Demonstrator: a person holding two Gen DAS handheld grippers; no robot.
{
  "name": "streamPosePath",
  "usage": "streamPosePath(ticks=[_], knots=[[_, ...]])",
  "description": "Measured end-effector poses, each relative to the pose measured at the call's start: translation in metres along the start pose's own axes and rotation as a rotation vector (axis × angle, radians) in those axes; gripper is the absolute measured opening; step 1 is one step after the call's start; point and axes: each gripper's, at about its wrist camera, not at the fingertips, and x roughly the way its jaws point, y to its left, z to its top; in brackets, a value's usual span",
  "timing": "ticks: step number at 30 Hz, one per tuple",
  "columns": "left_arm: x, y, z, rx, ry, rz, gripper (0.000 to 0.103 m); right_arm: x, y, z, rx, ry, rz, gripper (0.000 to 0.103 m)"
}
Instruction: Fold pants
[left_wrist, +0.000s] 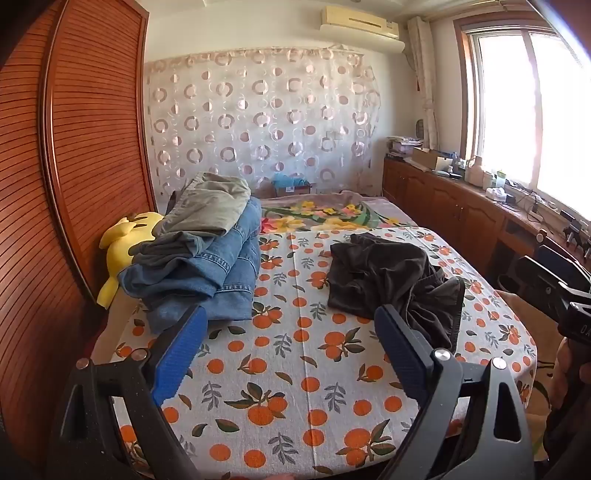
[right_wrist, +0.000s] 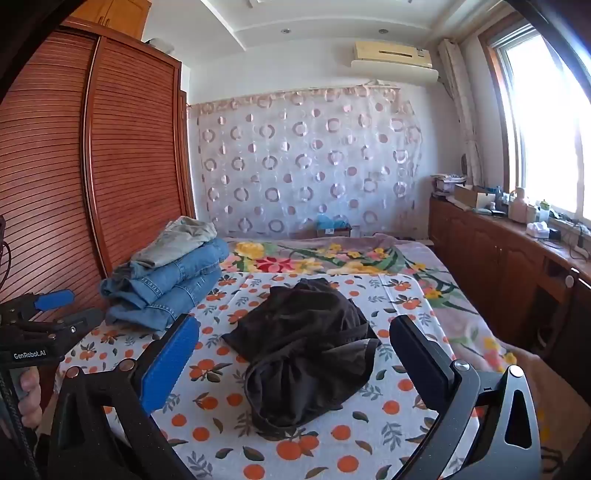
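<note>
The left claw (left_wrist: 290, 332) is shown spread wide, with nothing held and nothing touched; its blue ribbed pads (left_wrist: 181, 350) are raised above the white bed sheet printed with oranges (left_wrist: 295, 387). The right claw (right_wrist: 295, 350) is likewise spread wide and empty, its fingers framing the crumpled black pants (right_wrist: 306, 347), which lie unfolded in a heap on the sheet near the middle of the bed, apart from both claws.

A stack of folded clothes, blue denim jeans (left_wrist: 221, 273) beneath a grey-green garment (left_wrist: 210, 203), is seen on the sheet beside the reddish-brown slatted wardrobe (left_wrist: 81, 147), well apart from the black pants. A floral blanket (right_wrist: 332, 258) covers the far part of the bed, before a sheer curtain patterned with rings (right_wrist: 306, 155). A wooden worktop (right_wrist: 517, 236) under the window carries bottles and boxes.

A yellow plush toy (left_wrist: 118, 251), wedged between the stack and the wardrobe, is shown only in the left wrist view. The left claw's body and the hand (right_wrist: 27, 391) gripping it are shown at the left edge of the right wrist view; the right claw's body appears at the right edge of the left wrist view.
</note>
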Motion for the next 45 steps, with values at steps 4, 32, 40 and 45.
streamPosePath(ticks=[4, 32, 40, 45], knots=[[-0.0002, 0.0005, 0.0002, 0.001, 0.002, -0.001, 0.092, 0.0000, 0.0007, 0.0007, -0.001, -0.006, 0.000, 0.103], [0.0000, -0.0003, 0.0001, 0.005, -0.005, 0.003, 0.093, -0.0061, 0.0006, 0.0000, 0.003, -0.011, 0.010, 0.103], [0.0000, -0.0002, 0.0000, 0.004, -0.007, 0.003, 0.093, -0.0055, 0.0023, -0.0003, 0.001, -0.014, 0.010, 0.103], [0.0000, -0.0002, 0.0000, 0.004, -0.007, 0.002, 0.093, -0.0054, 0.0025, -0.0003, 0.003, -0.015, 0.010, 0.103]])
